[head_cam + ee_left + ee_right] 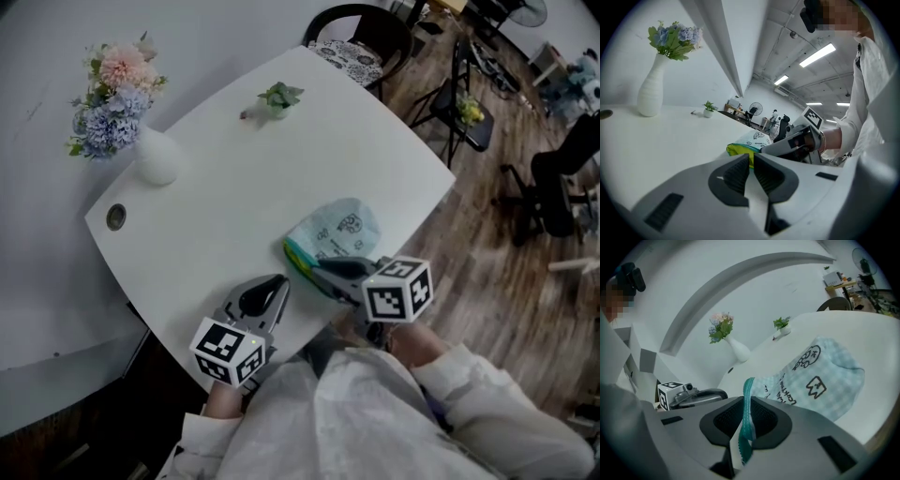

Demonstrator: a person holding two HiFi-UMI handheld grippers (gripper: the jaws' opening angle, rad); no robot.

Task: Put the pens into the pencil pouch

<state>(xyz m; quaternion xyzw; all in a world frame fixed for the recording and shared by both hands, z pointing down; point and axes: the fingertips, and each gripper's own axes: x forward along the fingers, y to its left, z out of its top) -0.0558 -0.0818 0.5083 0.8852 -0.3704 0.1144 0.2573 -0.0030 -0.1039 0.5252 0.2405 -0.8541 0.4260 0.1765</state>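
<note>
Work surface: white rounded table [234, 187], running from upper centre to lower centre of the head view.

Task object: pale blue checked fabric pencil pouch [337, 230] with printed doodles. It lies flat on the table right of centre, mouth towards the person at the bottom of the frame. A yellow-green lining shows at that end.

Right gripper [746, 416]: jaws clamped on the pouch's teal zipper strip [747, 399], which stands upright between the pads. The rest of the pouch trails away to the upper right of that view. Reading: the rim is pinched to anchor the pouch and lift one lip, so the mouth can be opened.

Left gripper [751, 171]: jaws barely parted, a thin slit only, nothing between the pads. In the head view it sits low at the near table edge, just left of the pouch mouth and pointing towards it. Likely placed to take the opposite lip or fetch a pen.

Pens: none visible in any view, so I cannot tell where they are. Loading does not appear to have started.

Elsewhere: white vase of pink and blue flowers [155, 155] at upper left, small green potted plant [279, 97] at top centre. Both are well clear of the pouch.
</note>
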